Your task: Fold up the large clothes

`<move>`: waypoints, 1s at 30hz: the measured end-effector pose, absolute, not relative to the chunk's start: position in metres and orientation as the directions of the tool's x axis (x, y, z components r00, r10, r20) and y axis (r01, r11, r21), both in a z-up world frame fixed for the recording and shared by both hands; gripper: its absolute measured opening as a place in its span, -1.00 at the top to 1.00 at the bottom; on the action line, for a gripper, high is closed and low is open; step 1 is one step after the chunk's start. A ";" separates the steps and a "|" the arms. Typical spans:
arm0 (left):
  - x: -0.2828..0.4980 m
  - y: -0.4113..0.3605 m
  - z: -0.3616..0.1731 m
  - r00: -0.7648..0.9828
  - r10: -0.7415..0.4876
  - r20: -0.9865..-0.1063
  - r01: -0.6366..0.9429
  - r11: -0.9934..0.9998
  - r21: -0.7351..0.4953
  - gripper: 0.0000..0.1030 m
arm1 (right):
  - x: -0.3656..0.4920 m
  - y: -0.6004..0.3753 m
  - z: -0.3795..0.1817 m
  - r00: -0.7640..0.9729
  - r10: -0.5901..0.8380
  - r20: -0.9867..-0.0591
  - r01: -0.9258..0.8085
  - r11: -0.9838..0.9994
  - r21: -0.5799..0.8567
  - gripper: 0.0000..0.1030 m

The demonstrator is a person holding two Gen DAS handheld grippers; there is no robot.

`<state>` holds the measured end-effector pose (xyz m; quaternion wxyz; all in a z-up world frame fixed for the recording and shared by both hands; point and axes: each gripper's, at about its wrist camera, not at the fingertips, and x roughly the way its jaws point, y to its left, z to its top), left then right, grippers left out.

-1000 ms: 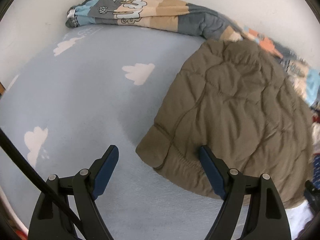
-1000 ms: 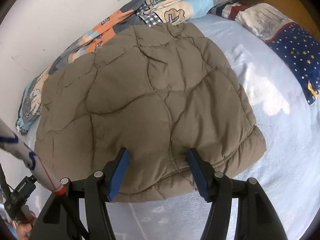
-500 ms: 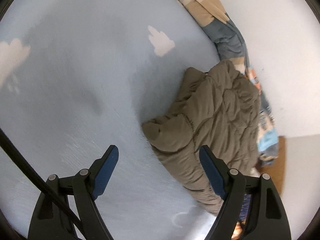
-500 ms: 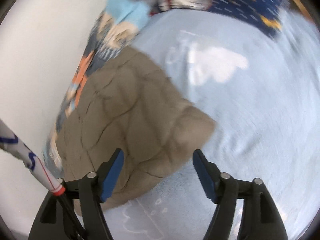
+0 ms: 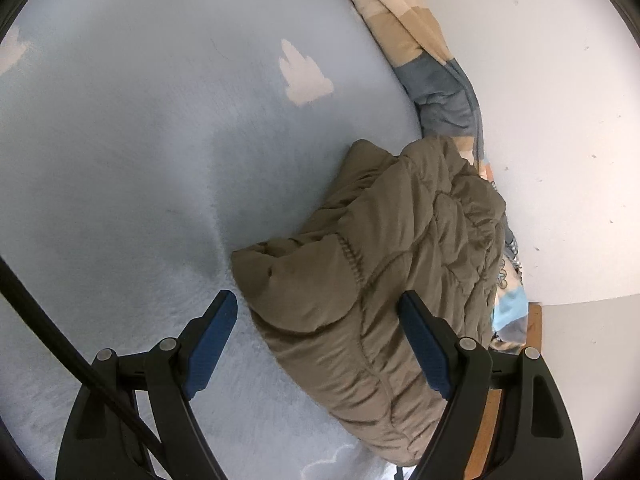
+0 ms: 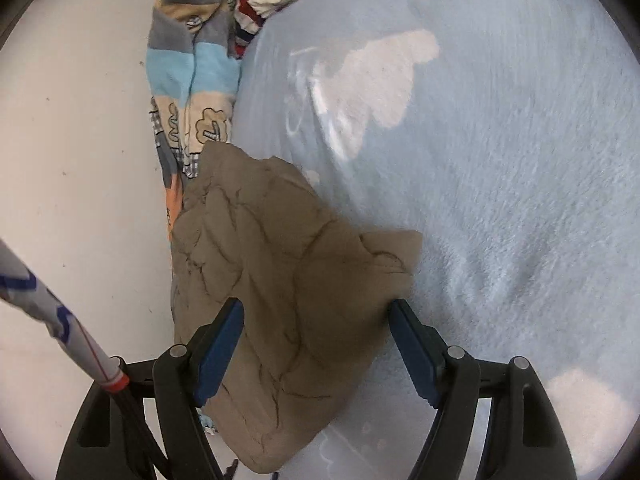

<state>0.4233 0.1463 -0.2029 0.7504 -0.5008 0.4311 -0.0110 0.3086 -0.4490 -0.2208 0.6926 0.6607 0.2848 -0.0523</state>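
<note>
There's the jacket [image 5: 384, 280], an olive-brown quilted puffer, folded into a thick, plump bundle. In the left wrist view it fills the lower centre-right of the frame, one rounded corner with a stitched seam jutting toward the lower centre, the rest puckered and wrinkled toward the right. In the right wrist view the same jacket [image 6: 276, 292] runs from the centre down to the bottom edge, its stitch lines dark, somewhat blurred.

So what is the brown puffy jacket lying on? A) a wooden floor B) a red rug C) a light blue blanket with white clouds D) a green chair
C: the brown puffy jacket rests on the light blue blanket, which has white cloud shapes.
</note>
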 end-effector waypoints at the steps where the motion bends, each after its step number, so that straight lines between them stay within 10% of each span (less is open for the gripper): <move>1: 0.425 0.146 -0.204 0.628 -0.449 -0.635 -0.413 0.499 -0.762 -0.59 | 0.310 -0.446 -0.223 0.826 0.302 -0.475 0.462 0.120 0.879 -0.55; 11: 0.447 0.140 -0.209 0.638 -0.427 -0.641 -0.373 0.557 -0.742 -0.63 | 0.342 -0.441 -0.246 0.811 0.308 -0.497 0.473 0.155 0.867 -0.67; 17: 0.453 0.113 -0.171 0.636 -0.277 -0.720 -0.262 0.800 -0.540 0.00 | 0.360 -0.427 -0.208 0.753 0.234 -0.615 0.477 0.449 0.755 0.18; 24: 0.435 0.065 -0.129 0.701 -0.022 -0.713 -0.172 0.965 -0.199 0.20 | 0.372 -0.374 -0.137 0.706 -0.074 -0.704 0.411 0.853 0.322 0.39; 30: 0.413 0.065 -0.108 0.721 -0.028 -0.693 -0.141 0.972 -0.187 0.20 | 0.358 -0.358 -0.105 0.731 -0.149 -0.666 0.358 0.914 0.189 0.41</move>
